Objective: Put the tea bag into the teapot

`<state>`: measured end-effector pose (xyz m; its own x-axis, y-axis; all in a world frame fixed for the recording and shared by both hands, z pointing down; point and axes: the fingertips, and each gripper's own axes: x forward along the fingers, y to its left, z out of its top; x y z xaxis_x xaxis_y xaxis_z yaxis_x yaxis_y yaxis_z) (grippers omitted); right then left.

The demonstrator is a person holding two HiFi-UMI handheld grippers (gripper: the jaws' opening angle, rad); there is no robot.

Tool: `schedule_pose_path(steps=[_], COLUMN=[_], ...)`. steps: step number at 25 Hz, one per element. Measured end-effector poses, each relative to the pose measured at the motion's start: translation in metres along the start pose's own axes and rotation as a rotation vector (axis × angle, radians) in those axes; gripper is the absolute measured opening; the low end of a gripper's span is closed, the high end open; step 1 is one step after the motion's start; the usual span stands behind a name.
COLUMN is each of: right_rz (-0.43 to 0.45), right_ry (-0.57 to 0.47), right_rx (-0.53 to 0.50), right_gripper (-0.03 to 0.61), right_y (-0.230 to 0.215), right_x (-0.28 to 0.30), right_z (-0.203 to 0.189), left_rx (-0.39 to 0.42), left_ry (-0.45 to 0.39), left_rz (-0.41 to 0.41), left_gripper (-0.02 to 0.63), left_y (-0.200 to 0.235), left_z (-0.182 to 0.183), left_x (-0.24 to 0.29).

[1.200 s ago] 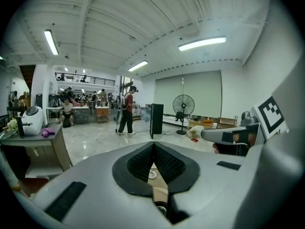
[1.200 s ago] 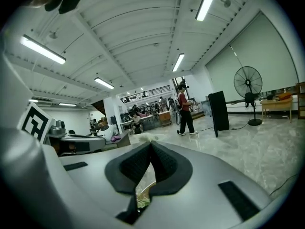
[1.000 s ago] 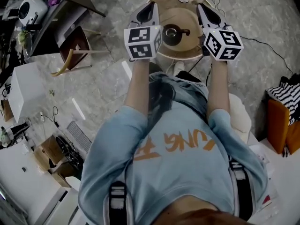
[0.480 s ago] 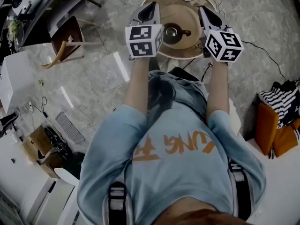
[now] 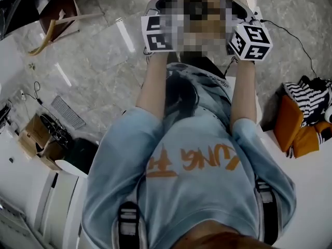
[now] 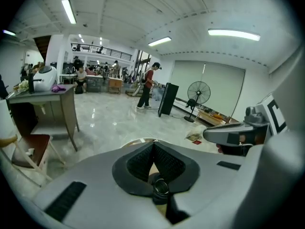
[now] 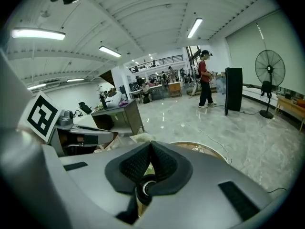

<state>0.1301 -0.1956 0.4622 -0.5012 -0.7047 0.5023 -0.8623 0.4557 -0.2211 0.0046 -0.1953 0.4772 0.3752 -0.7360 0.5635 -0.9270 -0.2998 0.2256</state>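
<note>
While the left gripper [image 6: 152, 146] points over the round table [image 6: 138, 141], its pads press together on nothing. In its own view, the right gripper [image 7: 151, 145] is likewise closed and empty. From the head view, both grippers are held forward side by side, and the teapot and tea bag cannot be made out.

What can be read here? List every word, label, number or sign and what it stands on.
"UNG": orange print on the person's shirt; the marks on either side are unclear.
Left marker cube, right marker cube: black-and-white square patterns, no letters.
Nothing else is readable.
</note>
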Motion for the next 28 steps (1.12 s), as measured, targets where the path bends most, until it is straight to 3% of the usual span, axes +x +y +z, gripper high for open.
schedule_pose_path(steps=[16, 28], right_rz=[0.033, 0.068], right_ry=[0.295, 0.459], right_rx=[-0.025, 0.008], right_gripper=[0.012, 0.012], right_y=[0.008, 0.010], right_x=[0.062, 0.092], right_z=[-0.106, -0.155], left_rx=[-0.077, -0.087], left_ry=[0.175, 0.239], left_rz=[-0.024, -0.030], left_gripper=[0.025, 0.025], left_y=[0.025, 0.031], left_z=[-0.085, -0.105], left_x=[0.049, 0.065])
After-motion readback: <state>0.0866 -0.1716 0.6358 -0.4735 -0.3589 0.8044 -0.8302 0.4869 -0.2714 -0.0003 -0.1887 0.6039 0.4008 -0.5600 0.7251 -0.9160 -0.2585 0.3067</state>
